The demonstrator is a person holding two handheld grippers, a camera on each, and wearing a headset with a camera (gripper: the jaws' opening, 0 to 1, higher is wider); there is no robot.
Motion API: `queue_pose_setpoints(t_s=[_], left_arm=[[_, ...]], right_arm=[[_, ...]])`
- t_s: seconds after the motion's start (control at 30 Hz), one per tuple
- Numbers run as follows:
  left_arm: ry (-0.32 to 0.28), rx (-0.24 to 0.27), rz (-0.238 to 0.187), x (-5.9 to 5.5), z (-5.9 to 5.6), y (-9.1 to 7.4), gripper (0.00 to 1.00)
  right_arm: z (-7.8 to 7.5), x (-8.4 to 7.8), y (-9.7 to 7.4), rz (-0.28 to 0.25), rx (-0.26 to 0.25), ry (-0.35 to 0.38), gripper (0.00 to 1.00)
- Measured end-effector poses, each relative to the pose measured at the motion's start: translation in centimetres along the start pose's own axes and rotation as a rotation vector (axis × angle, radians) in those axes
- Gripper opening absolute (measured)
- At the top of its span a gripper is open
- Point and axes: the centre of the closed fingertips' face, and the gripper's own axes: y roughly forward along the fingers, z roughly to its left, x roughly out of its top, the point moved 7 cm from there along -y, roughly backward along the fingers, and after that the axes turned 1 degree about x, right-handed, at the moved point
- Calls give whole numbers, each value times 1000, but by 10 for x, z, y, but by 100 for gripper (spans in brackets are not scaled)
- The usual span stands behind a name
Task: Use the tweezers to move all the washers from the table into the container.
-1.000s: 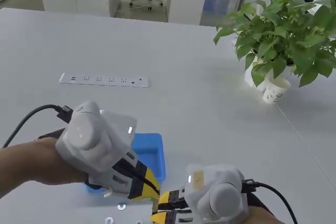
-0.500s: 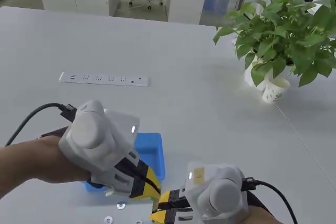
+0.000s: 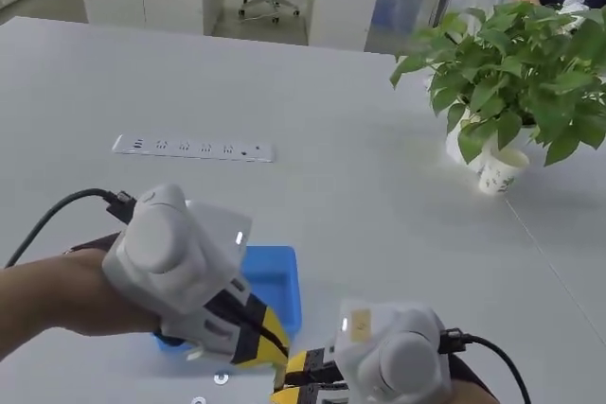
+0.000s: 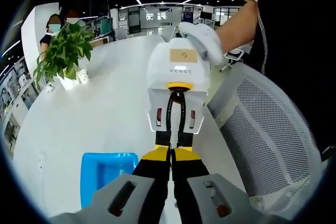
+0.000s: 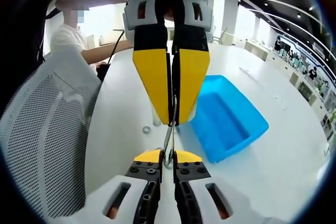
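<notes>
Pinching the tweezers (image 5: 168, 139) between them, right gripper (image 5: 168, 157) and left gripper (image 5: 171, 121) sit clamped narrow; best settle one firm grip before reaching the washer (image 5: 146, 129) at ten o'clock, container (image 5: 226, 114) at two.

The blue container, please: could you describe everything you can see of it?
The blue container is a shallow rectangular tray with rounded corners and an open top, seemingly plastic. It sits flat on the white table, and what shows of its inside looks empty. In the head view the left gripper hides its left part. A washer lies on the table beside it, apart.
</notes>
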Motion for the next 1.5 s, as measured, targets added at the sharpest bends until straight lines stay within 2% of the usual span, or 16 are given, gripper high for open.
queue_pose_setpoints(t_s=[0.47, 0.9, 1.13, 1.5], left_arm=[[15, 11, 1, 11, -2, -21, 3], [36, 46, 2, 26, 4, -44, 3], [53, 76, 6, 33, 15, -58, 3], [58, 102, 23, 34, 33, -69, 3]], right_arm=[[-2, 21, -9, -12, 10, -36, 8], [-11, 45, -19, -30, -4, -83, 8], [-25, 60, -22, -46, -20, -112, 8], [-47, 72, -18, -58, -24, -135, 8]])
